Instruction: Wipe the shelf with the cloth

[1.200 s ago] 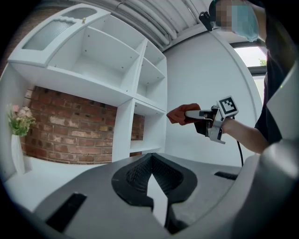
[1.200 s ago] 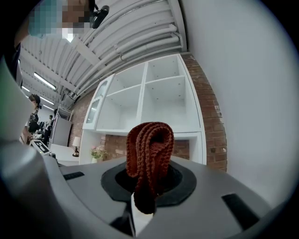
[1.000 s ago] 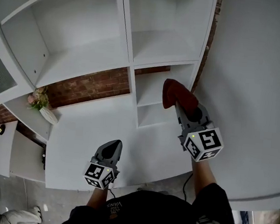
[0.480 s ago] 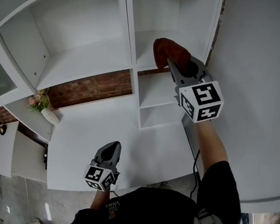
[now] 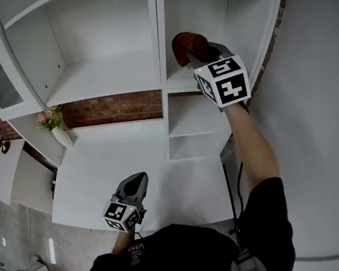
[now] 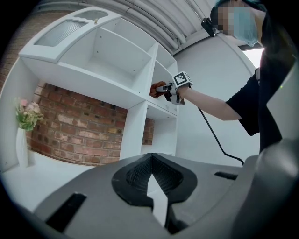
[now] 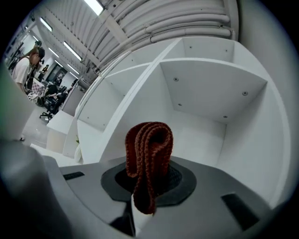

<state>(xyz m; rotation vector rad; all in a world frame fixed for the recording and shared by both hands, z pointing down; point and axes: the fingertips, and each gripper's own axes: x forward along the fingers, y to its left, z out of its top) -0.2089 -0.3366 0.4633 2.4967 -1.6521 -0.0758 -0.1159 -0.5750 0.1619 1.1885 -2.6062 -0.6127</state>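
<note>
The right claw point(image 5: 194, 54) is raised at 12 o'clock in the head view, at the mouth of the upper right compartment of the white shelf point(image 5: 178, 79). Its jaws are clamped on the rust-red knitted cloth point(image 5: 186, 44). In the right gripper view the cloth point(image 7: 148, 154) is folded into a loop that sticks out past the jaws toward 12 o'clock, with the compartment's back wall and top board beyond it. The cloth hangs just above the front of the shelf board, and I cannot tell whether the 2 touch. From the left gripper view the right claw point(image 6: 161, 89) and cloth point(image 6: 153, 89) show at 12 o'clock, just beside the upright divider.

The left claw point(image 5: 138, 179) is low at 6 o'clock in the head view, over the white table point(image 5: 106, 173) and well apart from the shelf compartment. Its jaws are together with nothing between them, and its own view point(image 6: 152, 179) looks toward the brick wall point(image 6: 79, 130).

A white vase point(image 5: 59, 137) of pink flowers stands at 9 o'clock in the head view, at the table's far left corner against the brick. A black cable point(image 5: 230, 185) trails down beside the person's right arm point(image 5: 254, 152).
</note>
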